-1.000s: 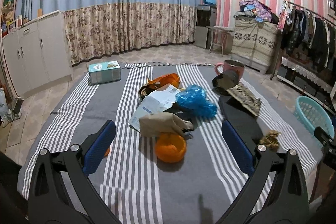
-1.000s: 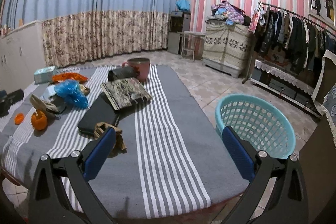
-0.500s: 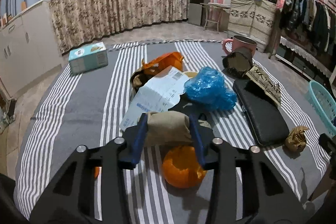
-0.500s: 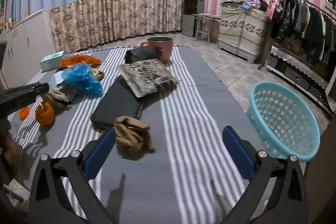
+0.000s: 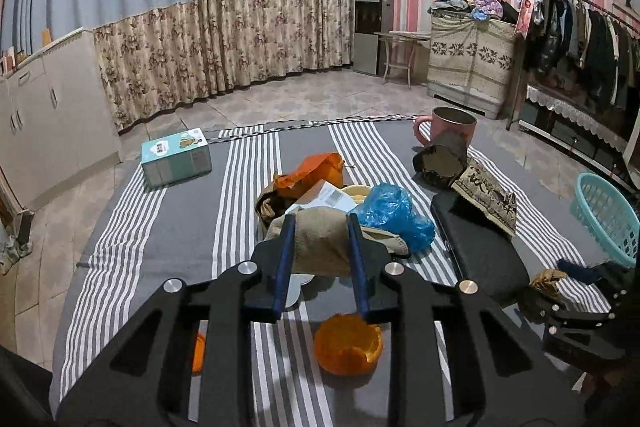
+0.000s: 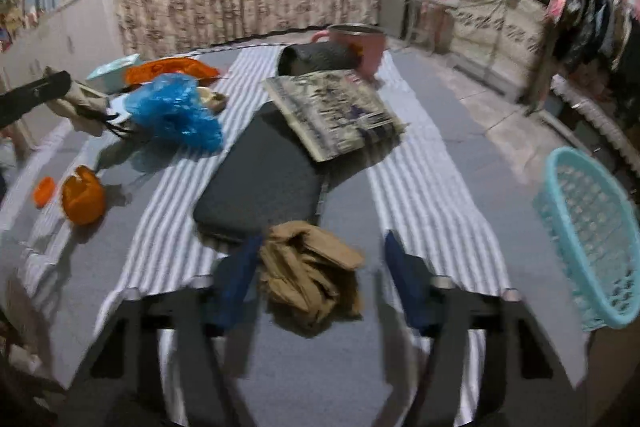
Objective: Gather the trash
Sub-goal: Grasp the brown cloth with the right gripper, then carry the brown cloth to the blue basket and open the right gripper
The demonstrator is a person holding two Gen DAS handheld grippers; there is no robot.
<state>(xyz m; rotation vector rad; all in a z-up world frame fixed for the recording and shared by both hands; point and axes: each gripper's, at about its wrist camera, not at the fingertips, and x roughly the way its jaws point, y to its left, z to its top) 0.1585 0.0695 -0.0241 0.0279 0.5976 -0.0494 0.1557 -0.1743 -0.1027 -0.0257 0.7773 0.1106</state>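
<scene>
Your basket (image 6: 592, 239) sits off to the R of the R tongs (image 6: 320, 267), and I see nothing in it, so I'd say collecting has barely begun. Ahead lie a blue bag (image 5: 394, 213), an orange bag (image 5: 316, 169) and orange peel (image 5: 347, 343). Your L tongs (image 5: 320, 241) are clamped on a tan wad (image 5: 320, 241). R tongs have just been closing round a brown wad (image 6: 310, 277); pads not pressing yet. Only the L view shows the tissue box (image 5: 176, 157) whole; only the R view shows the basket's inside.
</scene>
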